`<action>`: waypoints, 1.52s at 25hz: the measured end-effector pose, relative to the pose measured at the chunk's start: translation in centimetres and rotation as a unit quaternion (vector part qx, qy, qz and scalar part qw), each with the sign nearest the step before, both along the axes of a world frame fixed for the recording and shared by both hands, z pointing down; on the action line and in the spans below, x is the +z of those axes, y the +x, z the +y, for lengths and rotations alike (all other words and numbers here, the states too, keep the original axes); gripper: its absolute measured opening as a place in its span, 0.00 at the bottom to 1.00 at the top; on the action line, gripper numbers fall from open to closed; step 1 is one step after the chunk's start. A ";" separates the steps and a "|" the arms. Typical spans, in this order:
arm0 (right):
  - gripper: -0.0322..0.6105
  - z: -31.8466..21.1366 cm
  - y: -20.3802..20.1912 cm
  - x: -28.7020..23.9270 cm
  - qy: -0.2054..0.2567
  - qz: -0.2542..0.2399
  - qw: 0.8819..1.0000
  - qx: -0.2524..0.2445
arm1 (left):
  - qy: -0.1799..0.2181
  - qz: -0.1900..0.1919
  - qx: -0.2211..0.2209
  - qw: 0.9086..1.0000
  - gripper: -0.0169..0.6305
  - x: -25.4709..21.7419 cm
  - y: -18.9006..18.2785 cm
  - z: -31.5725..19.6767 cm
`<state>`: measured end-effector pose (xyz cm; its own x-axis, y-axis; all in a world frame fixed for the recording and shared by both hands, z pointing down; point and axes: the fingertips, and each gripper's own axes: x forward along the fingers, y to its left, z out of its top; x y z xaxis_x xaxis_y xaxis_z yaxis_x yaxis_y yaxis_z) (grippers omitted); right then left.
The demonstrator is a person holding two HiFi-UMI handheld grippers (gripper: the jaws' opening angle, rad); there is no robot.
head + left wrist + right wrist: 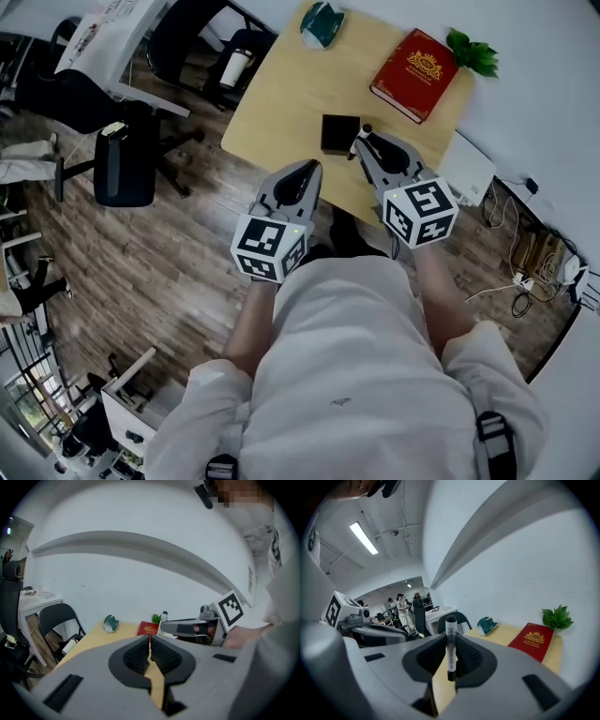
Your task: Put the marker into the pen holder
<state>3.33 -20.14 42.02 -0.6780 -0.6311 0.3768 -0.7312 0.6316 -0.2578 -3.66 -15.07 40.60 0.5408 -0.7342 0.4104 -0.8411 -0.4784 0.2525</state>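
Black pen holder [339, 133] sits on the wooden table [281, 94] in the head view, just beside my right gripper [366, 142]. Left gripper view: my left gripper [150, 654] is pinched together on nothing, idle. Right gripper view: jaws clamp the marker [451, 641] upright, I judge for dropping straight in.

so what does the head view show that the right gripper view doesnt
Head view only: the black pen holder, the wood floor and the person's torso. Right gripper view only: the right claw clamped on the upright marker, plus people in a far office. Both: the table, red book, green plant and teal object.
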 end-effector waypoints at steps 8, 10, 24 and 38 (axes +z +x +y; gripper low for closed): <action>0.15 -1.8 -0.1 1.5 -0.009 0.002 1.000 -0.019 | -0.007 -0.008 -0.015 1.000 0.05 0.8 0.4 -1.4; 0.15 -2.3 -0.2 1.9 -0.011 0.006 1.000 -0.025 | -0.009 -0.008 -0.019 1.000 0.05 0.9 0.4 -1.6; 0.15 -4.5 -1.4 5.0 -0.027 0.036 0.998 -0.032 | -0.033 0.004 -0.024 0.999 0.05 3.0 -0.7 -2.7; 0.15 -4.9 -2.2 8.2 -0.050 0.058 0.997 -0.014 | -0.045 0.010 0.010 0.999 0.05 4.8 -1.4 -4.3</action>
